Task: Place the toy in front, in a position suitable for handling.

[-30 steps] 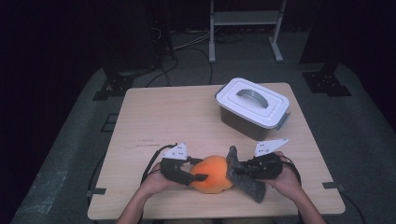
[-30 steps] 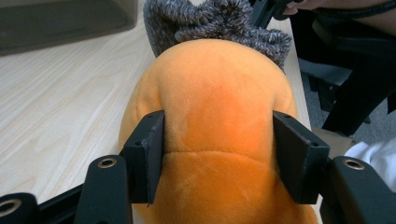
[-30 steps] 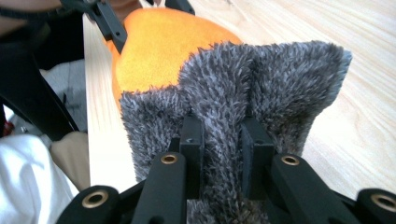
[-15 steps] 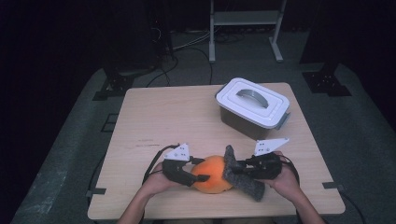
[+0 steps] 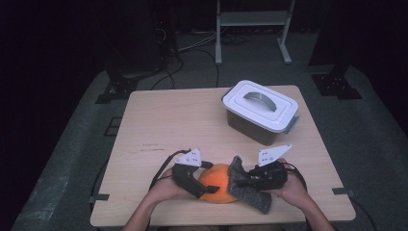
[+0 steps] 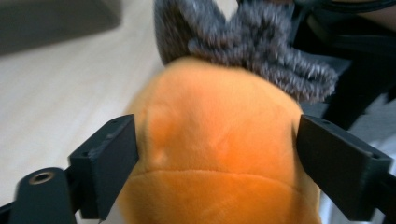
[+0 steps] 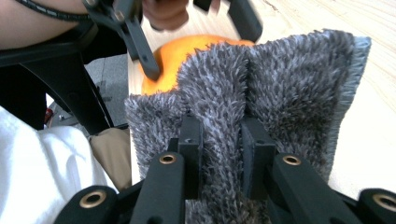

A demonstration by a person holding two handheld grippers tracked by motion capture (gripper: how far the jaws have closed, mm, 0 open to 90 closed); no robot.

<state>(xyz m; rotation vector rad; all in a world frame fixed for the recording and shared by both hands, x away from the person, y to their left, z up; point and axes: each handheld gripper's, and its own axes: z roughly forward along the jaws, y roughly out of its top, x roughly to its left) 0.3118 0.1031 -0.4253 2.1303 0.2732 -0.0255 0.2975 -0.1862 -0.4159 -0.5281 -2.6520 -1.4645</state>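
Both busy: left claw (image 6: 217,154) clasps the orange plush (image 6: 219,154); right claw (image 7: 219,154) pinches the grey cloth (image 7: 261,88).

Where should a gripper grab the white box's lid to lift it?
Probably the grey arched handle in the middle of the white lid, coming straight down from above. It rises off the flat lid, so jaws can likely close across it. The box stands upright on the table.
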